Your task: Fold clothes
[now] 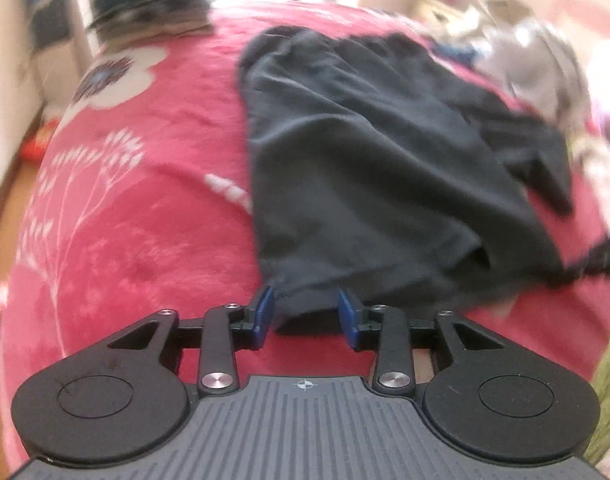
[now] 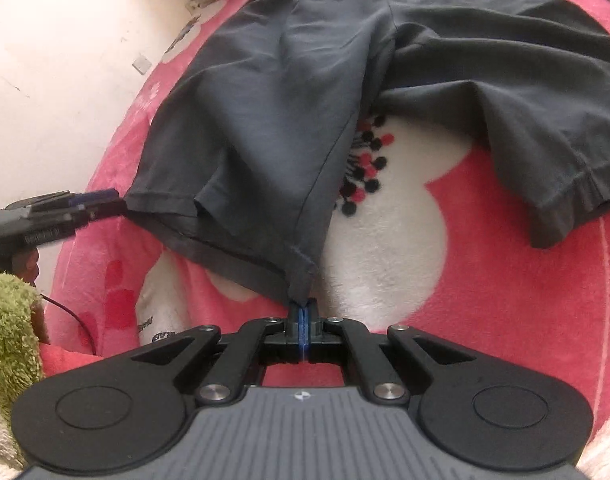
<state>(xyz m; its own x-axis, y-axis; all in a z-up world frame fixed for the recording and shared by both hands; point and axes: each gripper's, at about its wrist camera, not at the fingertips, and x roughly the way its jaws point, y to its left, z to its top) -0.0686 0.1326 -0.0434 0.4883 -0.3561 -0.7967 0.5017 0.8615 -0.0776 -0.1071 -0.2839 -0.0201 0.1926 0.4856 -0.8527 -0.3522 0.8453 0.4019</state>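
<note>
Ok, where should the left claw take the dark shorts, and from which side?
Grip the leg hem of the shorts at its free corner, opposite the corner the right claw pinches. Come in from the hem end, low over the blanket: that edge lies flat, facing the left claw, already between its open jaws.

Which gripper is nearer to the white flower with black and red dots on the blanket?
Right. The right gripper, shut on the dark shorts' hem corner, sits just below the flower. The left gripper is across that leg, at its far hem corner.
</note>
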